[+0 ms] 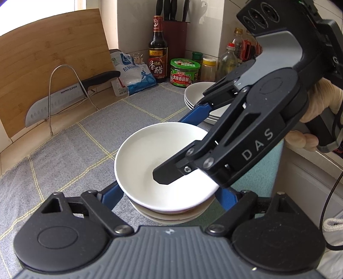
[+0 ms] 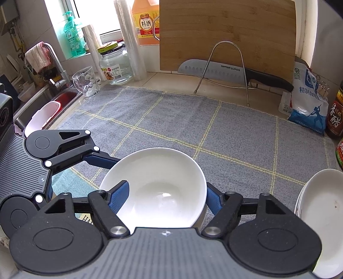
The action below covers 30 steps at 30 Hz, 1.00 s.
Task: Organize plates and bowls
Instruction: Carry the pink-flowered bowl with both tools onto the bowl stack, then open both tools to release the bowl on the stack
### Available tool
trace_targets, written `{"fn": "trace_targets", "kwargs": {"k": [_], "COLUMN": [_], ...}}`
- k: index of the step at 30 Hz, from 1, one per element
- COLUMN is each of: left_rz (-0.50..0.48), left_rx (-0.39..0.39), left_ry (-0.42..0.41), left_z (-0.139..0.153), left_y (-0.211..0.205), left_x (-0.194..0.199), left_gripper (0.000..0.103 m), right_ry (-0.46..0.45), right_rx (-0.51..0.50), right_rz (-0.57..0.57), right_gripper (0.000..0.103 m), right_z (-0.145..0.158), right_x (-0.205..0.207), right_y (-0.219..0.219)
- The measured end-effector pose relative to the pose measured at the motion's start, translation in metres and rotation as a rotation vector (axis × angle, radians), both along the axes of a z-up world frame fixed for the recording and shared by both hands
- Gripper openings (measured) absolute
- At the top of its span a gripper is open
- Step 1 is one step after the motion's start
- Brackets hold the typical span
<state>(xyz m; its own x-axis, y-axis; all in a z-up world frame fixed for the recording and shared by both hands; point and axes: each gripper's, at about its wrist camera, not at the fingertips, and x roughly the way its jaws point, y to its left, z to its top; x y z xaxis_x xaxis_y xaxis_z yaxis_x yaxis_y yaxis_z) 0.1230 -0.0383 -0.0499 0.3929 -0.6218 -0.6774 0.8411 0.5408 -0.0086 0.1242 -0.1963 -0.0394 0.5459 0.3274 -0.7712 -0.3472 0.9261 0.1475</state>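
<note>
The white top bowl [image 1: 150, 154] is sitting nested on a short stack of bowls [image 1: 171, 216] on the grey cloth with yellow grid lines [image 1: 64, 161], near the worktop's front edge.

In the left wrist view, the left gripper [image 1: 169, 196] is reaching around that stack. Its blue fingers are lying at 9 and 3 o'clock of the lower bowls, under the top bowl's rim. They are standing wide. I cannot tell whether the pads are pressing the stack.

The right gripper [image 2: 167, 186] is coming in from 2 o'clock in that view, its black arm reading "DAS". Its tongs are standing apart. One finger is hanging inside the top bowl, and the other is waiting outside the rim, with the bowl's wall between them unclamped. A pale-gloved hand [image 1: 321, 100] is holding its handle.

A stack of white plates [image 1: 197, 92] is resting at 1 o'clock of the bowls, well apart from them.

- **Back wall:** a bamboo cutting board [image 2: 225, 32] is leaning there, and a knife marked "SUPOR" [image 2: 214, 69] is lying across a wire stand in front of it.
- **At 3 o'clock of the knife:** a blue and white bag [image 2: 306, 100] is showing "精制食用", with the last character unclear.
- **Beside the bag:** a dark bottle [image 1: 158, 53] is reading "香醋".
- **Next to the bottle:** a green-lidded jar [image 1: 184, 73] is reading "大块香菇酱".
- **At 11 o'clock of the board:** an orange jug [image 2: 145, 19] is labelled "料酒".
</note>
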Motion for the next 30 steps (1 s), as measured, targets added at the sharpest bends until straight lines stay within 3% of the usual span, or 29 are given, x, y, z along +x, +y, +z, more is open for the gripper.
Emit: {"fn": "trace_targets", "kwargs": {"k": [1, 10, 21, 30], "left_rz": [-0.002, 0.003, -0.012, -0.111], "left_rx": [-0.001, -0.010, 0.009, -0.029], "left_ry": [0.000, -0.001, -0.029, -0.073], "left_z": [0.000, 0.001, 0.007, 0.006], "left_y": [0.000, 0.008, 0.022, 0.036], "left_x": [0.000, -0.001, -0.001, -0.010], "left_gripper": [0.092, 0.094, 0.096, 0.101], "right_ry": [-0.001, -0.040, -0.110, -0.198], "right_rx": [0.002, -0.012, -0.094, -0.212], "right_rz": [-0.003, 0.006, -0.011, -0.033], "right_gripper": [0.090, 0.103, 0.103, 0.103], "right_z": [0.000, 0.003, 0.014, 0.018], "right_x": [0.000, -0.009, -0.029, -0.065], "right_y": [0.000, 0.001, 0.006, 0.021]}}
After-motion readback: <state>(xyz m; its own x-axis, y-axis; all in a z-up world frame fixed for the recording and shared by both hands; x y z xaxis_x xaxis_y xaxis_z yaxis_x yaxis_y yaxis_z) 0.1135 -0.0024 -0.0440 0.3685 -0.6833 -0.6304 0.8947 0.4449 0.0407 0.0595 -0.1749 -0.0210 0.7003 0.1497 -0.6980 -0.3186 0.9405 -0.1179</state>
